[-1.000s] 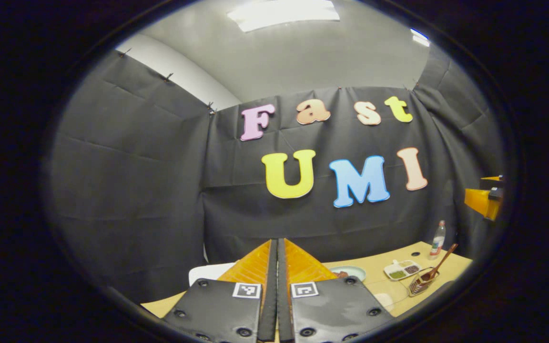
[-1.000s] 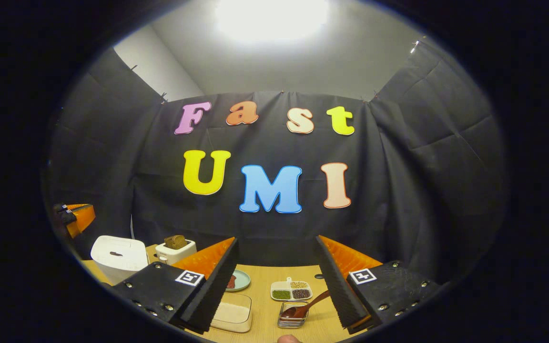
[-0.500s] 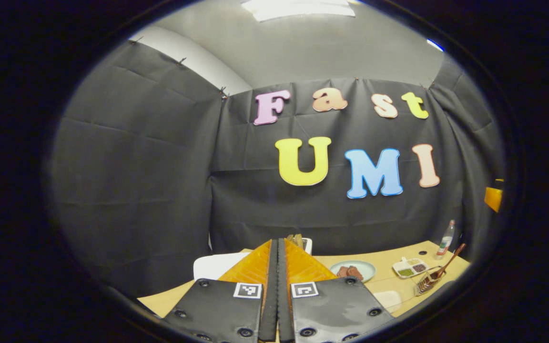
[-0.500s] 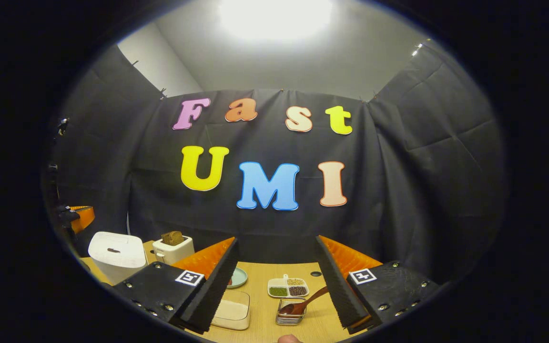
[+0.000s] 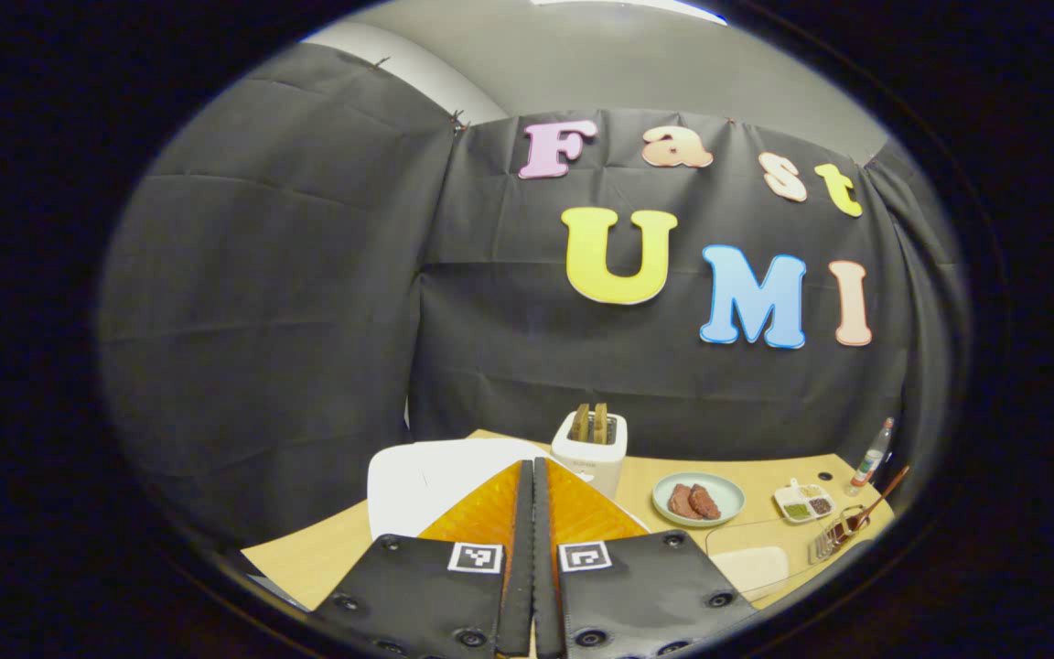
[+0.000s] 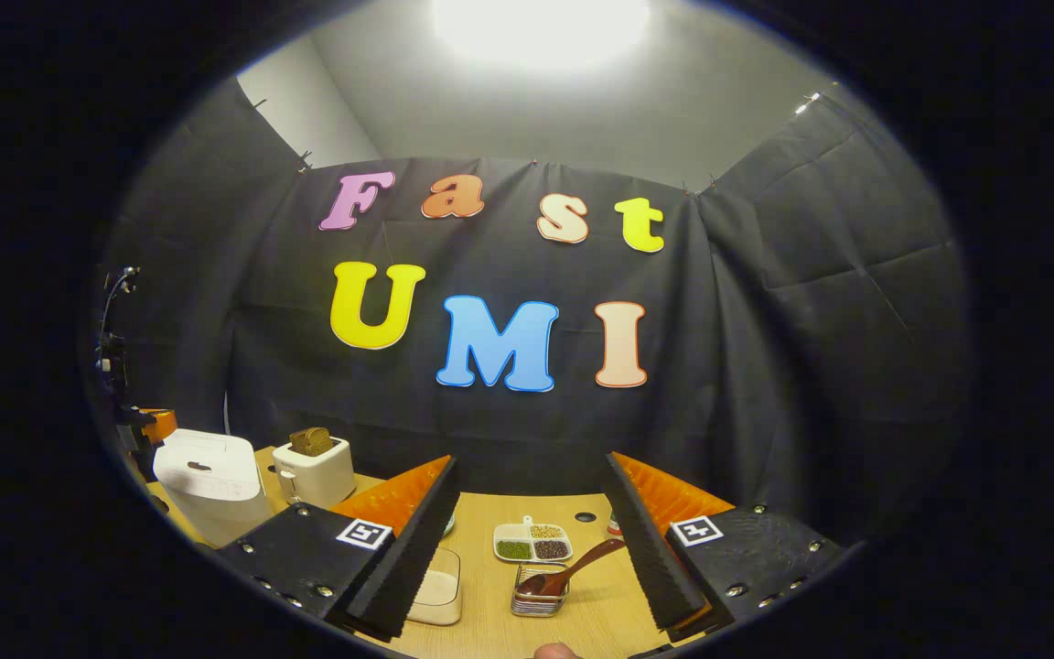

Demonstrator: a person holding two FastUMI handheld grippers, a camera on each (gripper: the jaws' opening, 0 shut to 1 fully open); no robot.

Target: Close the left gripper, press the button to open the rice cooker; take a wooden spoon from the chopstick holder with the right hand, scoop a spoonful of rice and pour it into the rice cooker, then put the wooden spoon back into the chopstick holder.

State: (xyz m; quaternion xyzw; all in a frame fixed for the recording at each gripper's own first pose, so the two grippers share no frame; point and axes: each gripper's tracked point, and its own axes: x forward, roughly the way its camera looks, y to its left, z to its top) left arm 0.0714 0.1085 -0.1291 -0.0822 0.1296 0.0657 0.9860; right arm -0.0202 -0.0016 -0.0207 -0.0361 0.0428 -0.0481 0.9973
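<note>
- Left claw [image 5: 532, 558] first: its two fingers are pressed flat together with nothing between them, which suits a blunt poke at a button rather than a grasp.
- Just beyond those joined tips sits the white rice cooker [image 5: 426, 476], lid down; from the right gripper view the rice cooker [image 6: 207, 480] shows a dark slot on its top, likely the release button, though I can't be sure.
- Judging by that, the press hasn't happened yet; the left claw looks lined up over the cooker's near edge, ready to come down.
- Right claw [image 6: 527, 540] is spread wide and holds nothing, hanging above the counter [image 6: 490, 613] well to the right of the cooker.
- Framed between its fingers is the chopstick holder [image 6: 541, 599], a small wire rack, with the wooden spoon [image 6: 573, 569] lying tilted in it, handle rising to the right. An easy handle to pinch, so the wide spread makes sense.
- Further right of the cooker than the toaster, and near the holder, is a clear tub of rice [image 6: 435, 590], so scoop and pour are a short swing back toward the cooker.
- Right beside the cooker stands a white toaster [image 5: 589, 448] with bread in its slots; past it a plate [image 5: 698, 499] with brownish food, then a divided dish [image 6: 532, 543] of grains, then a small bottle [image 5: 870, 453] at the far end.
</note>
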